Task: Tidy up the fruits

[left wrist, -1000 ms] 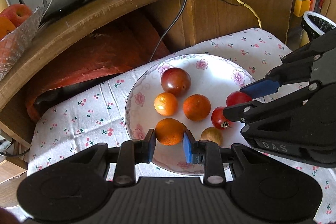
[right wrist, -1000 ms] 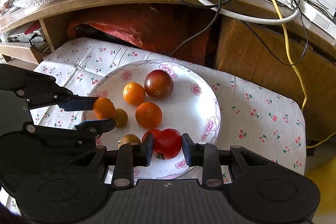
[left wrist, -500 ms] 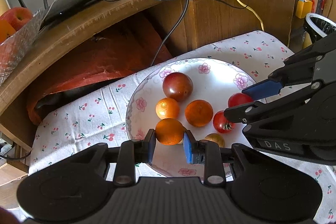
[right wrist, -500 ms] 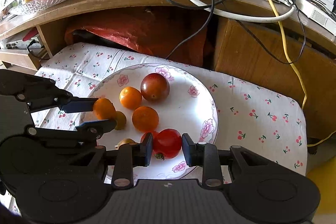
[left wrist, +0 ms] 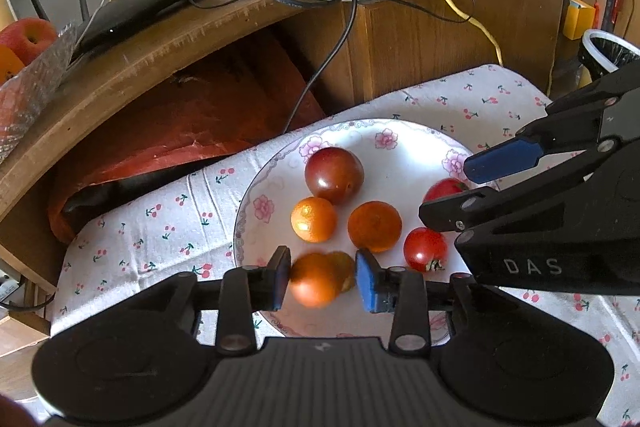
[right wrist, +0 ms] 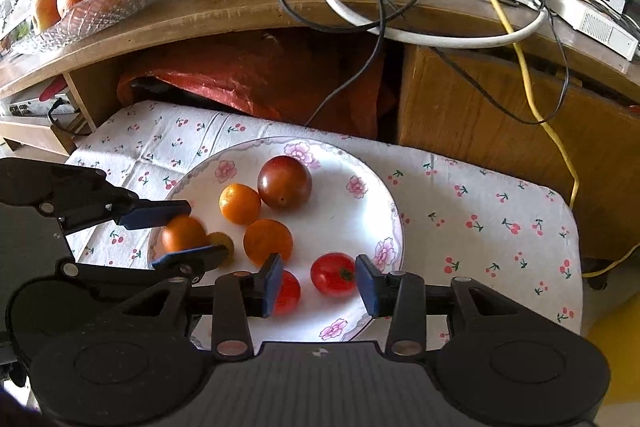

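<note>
Two grippers are seen over one plate [right wrist: 384, 203], the landmark for everything else; it is white with pink flowers on the rim and sits on a cherry-print cloth [right wrist: 480, 211]. Since a second ago both sets of fingers have been opened. The left gripper [left wrist: 322, 277], at the plate's near left edge, was clamped on an orange [left wrist: 314, 279]; its fingers are now spread, and the orange is seen blurred between them, seemingly just let go onto the plate beside a small brownish fruit [right wrist: 220, 241]. The right gripper [right wrist: 318, 281], at the near right edge, was closed on a tomato [right wrist: 333, 274]; its fingers are likewise spread, and the tomato now lies free on the plate between them, stem end up, apart from both pads. A second tomato [right wrist: 287, 291] is partly hidden behind the left pad. By this reading, two fruits have just been delivered and the placing step is judged finished for this pair. Nearer the plate's centre, a dark plum-like fruit [right wrist: 284, 181] and two more oranges [right wrist: 239, 203] are grouped, glossy and unbruised.
</note>
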Demonstrator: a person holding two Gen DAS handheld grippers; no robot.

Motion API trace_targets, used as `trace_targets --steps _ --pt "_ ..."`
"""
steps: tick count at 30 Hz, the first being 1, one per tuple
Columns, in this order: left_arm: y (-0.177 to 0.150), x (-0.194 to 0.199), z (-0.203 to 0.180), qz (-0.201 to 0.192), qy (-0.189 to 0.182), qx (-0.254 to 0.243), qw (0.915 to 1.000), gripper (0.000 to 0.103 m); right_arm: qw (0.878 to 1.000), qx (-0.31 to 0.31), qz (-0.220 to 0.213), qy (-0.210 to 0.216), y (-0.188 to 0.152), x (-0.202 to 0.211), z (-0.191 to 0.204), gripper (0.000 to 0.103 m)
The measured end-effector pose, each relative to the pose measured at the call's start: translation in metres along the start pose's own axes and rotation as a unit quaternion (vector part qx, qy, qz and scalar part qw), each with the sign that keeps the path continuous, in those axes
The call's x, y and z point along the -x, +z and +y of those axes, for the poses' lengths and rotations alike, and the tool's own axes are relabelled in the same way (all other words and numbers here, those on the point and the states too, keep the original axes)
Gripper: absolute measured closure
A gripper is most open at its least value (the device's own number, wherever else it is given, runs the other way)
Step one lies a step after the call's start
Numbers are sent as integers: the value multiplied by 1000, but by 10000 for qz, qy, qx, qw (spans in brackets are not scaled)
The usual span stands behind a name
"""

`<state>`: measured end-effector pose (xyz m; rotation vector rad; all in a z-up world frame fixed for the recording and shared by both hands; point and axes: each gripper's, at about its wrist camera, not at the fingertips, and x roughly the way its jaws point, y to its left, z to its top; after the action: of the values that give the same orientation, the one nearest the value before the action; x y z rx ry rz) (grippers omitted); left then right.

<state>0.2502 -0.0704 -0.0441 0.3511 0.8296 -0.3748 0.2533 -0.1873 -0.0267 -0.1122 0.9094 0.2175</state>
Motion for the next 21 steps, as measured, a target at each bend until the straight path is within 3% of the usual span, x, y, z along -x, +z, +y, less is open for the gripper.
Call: trace_targets --steps 16,21 --pt "0 9 0 -82 49 72 9999 55 9998 -79 6 -167 -2 9 -3 68" --pt "-2 9 4 -55 127 182 9997 49 9998 -57 39 -197 -4 9 -1 67"
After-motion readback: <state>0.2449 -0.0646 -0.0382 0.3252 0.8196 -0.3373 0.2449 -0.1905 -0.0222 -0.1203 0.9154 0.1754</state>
